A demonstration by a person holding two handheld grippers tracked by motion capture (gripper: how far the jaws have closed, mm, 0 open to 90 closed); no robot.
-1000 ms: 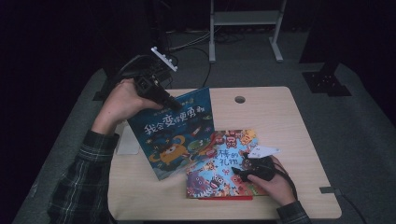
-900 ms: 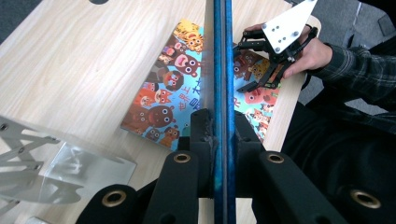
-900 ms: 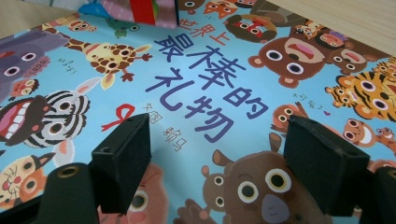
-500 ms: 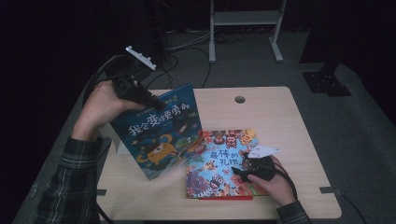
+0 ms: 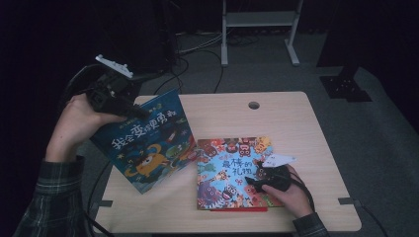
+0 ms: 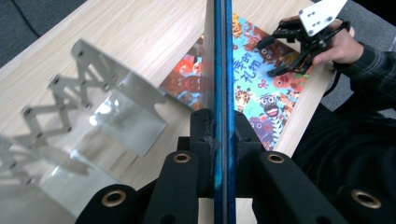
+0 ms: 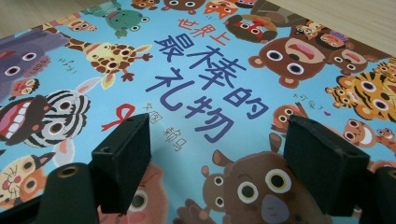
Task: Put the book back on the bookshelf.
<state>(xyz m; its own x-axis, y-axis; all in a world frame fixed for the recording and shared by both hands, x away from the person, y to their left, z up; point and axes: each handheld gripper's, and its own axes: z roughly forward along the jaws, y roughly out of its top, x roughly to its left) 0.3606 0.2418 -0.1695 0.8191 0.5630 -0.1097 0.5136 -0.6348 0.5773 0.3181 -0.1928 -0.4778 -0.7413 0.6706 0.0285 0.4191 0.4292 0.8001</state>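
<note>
The wooden table (image 5: pixel 306 128) carries the scene, pale and rectangular with a small round hole (image 5: pixel 254 105) near its far edge. On it, toward the near right, lies the animal picture book (image 5: pixel 225 170) flat and face up, its light blue cover crowded with cartoon bears, a tiger, a zebra and a giraffe around large purple characters; a red edge of something beneath it peeks out along its near side. Over the table's left part the dark blue book (image 5: pixel 146 143) is held up off the surface, tilted, with its upper left corner pinched and its lower corner hanging close to the tabletop, just beside the animal picture book. The left gripper (image 5: pixel 129 106) is clamped on that blue book: in the left gripper view its two black jaws press from both sides against the book's thin edge (image 6: pixel 223 93), which rises straight up the middle. A folding metal book stand (image 6: pixel 93 116) lies on the table beyond it. The right gripper (image 5: pixel 254 180) rests on the lower right of the animal picture book, its jaws standing apart with their tips down on the cover (image 7: pixel 205 107), gripping nothing
</note>
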